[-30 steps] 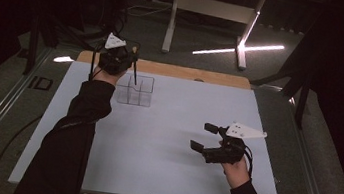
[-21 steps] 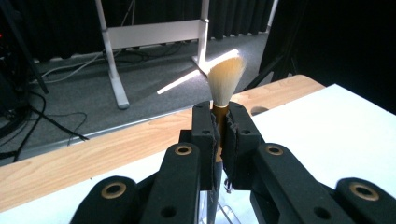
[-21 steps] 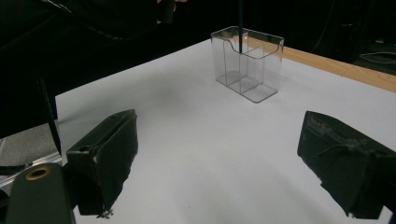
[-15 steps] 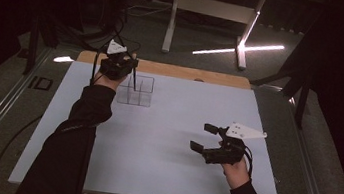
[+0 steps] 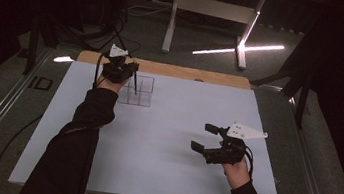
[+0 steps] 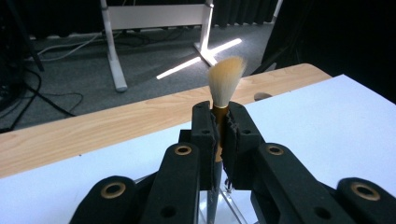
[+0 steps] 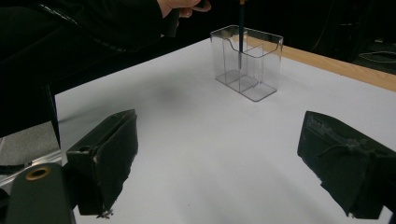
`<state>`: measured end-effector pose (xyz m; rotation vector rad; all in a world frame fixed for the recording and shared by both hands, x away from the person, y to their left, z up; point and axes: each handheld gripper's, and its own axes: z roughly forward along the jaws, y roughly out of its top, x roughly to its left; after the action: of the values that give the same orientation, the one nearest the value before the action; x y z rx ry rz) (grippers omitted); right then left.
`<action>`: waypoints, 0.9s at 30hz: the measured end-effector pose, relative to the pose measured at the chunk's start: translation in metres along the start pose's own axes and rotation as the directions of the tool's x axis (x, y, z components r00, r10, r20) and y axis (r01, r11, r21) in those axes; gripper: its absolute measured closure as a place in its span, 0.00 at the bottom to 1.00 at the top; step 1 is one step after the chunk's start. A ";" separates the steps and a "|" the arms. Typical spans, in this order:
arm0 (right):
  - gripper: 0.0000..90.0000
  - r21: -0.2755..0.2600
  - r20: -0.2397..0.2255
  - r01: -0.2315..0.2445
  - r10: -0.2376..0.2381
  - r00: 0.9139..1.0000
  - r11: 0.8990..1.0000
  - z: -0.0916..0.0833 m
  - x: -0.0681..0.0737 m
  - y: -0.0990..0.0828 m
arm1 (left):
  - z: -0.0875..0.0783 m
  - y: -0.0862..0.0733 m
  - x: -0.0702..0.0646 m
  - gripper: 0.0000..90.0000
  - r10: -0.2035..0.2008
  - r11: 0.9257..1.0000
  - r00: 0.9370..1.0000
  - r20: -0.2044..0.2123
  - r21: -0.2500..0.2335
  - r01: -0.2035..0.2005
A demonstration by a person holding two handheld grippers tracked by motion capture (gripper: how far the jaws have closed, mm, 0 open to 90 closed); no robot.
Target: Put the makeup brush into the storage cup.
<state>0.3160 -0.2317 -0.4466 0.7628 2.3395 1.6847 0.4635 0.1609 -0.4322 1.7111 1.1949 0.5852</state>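
So a brush (image 6: 223,100) is clamped tight between the jaws of the left gripper (image 6: 219,135), gold ferrule pinched by the pads, pale bristle tuft sticking out past the tips. In the right gripper view the dark handle is seen hanging straight down into a clear plastic organizer (image 7: 247,63), its tip inside the back compartment, above the floor as far as can be told. The organizer is parked near the far edge of the white mat (image 5: 169,142). The right gripper (image 5: 209,138) is held over the mat well apart from all that, jaws spread wide, nothing gripped
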 end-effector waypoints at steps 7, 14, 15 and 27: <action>0.13 0.003 -0.001 -0.002 0.002 1.000 1.000 0.000 0.000 0.000 | 0.003 -0.003 -0.001 0.93 0.002 1.000 1.000 0.004 0.014 -0.002; 0.13 0.009 0.004 -0.001 0.001 1.000 1.000 0.000 -0.001 -0.002 | 0.005 -0.006 0.001 0.93 -0.018 0.999 1.000 0.009 0.034 0.017; 0.13 0.010 0.004 -0.001 0.001 1.000 1.000 0.001 -0.001 -0.002 | 0.005 -0.006 0.001 0.93 -0.020 0.999 1.000 0.008 0.033 0.020; 0.13 0.008 0.013 0.001 -0.001 1.000 1.000 -0.001 -0.002 -0.002 | 0.002 0.005 -0.004 0.45 -0.055 0.998 0.998 -0.030 0.027 0.056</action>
<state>0.3172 -0.2339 -0.4483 0.7716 2.3388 1.6655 0.4656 0.1562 -0.4283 1.6928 1.2726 0.5641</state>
